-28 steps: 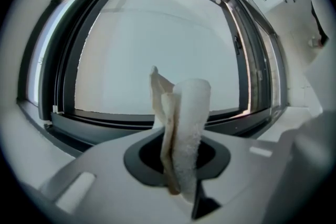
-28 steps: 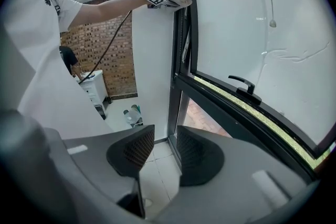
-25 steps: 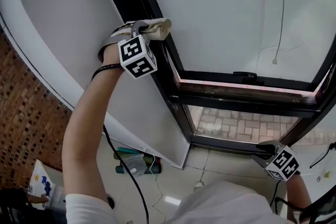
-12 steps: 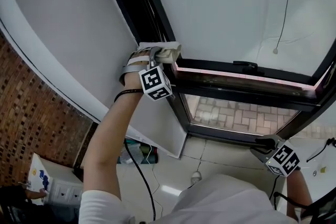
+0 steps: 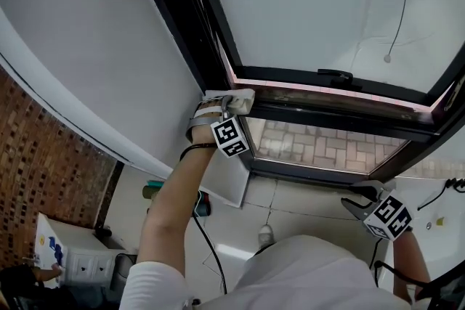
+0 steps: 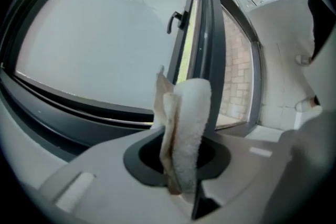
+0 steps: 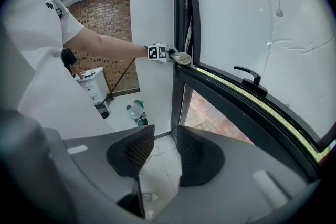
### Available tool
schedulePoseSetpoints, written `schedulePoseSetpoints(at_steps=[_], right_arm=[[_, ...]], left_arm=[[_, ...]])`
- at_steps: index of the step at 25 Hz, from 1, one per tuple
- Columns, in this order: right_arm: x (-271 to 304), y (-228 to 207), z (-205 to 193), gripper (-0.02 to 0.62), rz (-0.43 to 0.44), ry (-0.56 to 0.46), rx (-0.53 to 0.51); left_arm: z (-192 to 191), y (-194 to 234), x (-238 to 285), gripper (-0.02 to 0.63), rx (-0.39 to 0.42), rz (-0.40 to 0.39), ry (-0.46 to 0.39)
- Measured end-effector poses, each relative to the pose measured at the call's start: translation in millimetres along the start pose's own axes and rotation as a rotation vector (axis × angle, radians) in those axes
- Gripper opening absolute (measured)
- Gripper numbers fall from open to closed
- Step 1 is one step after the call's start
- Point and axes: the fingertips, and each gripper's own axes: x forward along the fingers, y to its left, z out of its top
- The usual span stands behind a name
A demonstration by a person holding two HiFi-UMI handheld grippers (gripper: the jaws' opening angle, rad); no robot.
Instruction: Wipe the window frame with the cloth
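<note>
The left tongs (image 5: 229, 107) were clamped shut on the folded white cloth (image 6: 188, 123), which lay against the dark window frame (image 5: 190, 25) at its corner, just left of centre in the head view. The right tongs (image 7: 158, 150) hung at the lower right, jaws parted, with nothing between them.

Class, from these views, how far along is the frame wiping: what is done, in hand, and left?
Done: the cloth is clamped in the left gripper. In hand: it sits against a corner of the window frame. Left: no cleaned stretch can be told apart, so most of the frame probably remains. The right gripper hangs open and empty.
</note>
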Motion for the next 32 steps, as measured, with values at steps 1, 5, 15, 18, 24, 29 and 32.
schedulePoseSetpoints(at_steps=[1, 5, 15, 18, 24, 29, 32], right_arm=[[0.0, 0.8, 0.8, 0.137, -0.002, 0.002, 0.003], [-0.7, 7.8, 1.3, 0.137, -0.013, 0.019, 0.013], [-4.4, 7.4, -8.1, 0.137, -0.043, 0.026, 0.046], [-3.8, 10.2, -7.1, 0.137, -0.042, 0.02, 0.044], [-8.7, 9.5, -12.1, 0.137, -0.058, 0.008, 0.071], [-15.3, 7.8, -29.6, 0.137, -0.079, 0.004, 0.123], [-18.0, 5.4, -35.7, 0.137, -0.088, -0.009, 0.146]], left_arm=[[-0.8, -12.0, 5.1, 0.092, 0.001, -0.018, 0.001], [-7.4, -39.8, 12.1, 0.092, -0.021, -0.043, -0.01], [29.8, -0.9, -24.1, 0.092, -0.047, 0.043, -0.133], [52.7, 13.4, -23.2, 0.092, -0.022, 0.053, -0.158], [58.8, -5.2, 11.3, 0.093, 0.049, -0.011, -0.093], [62.2, -34.0, 14.5, 0.092, 0.085, -0.062, -0.1], [67.0, -43.0, 10.0, 0.092, 0.092, -0.085, -0.118]])
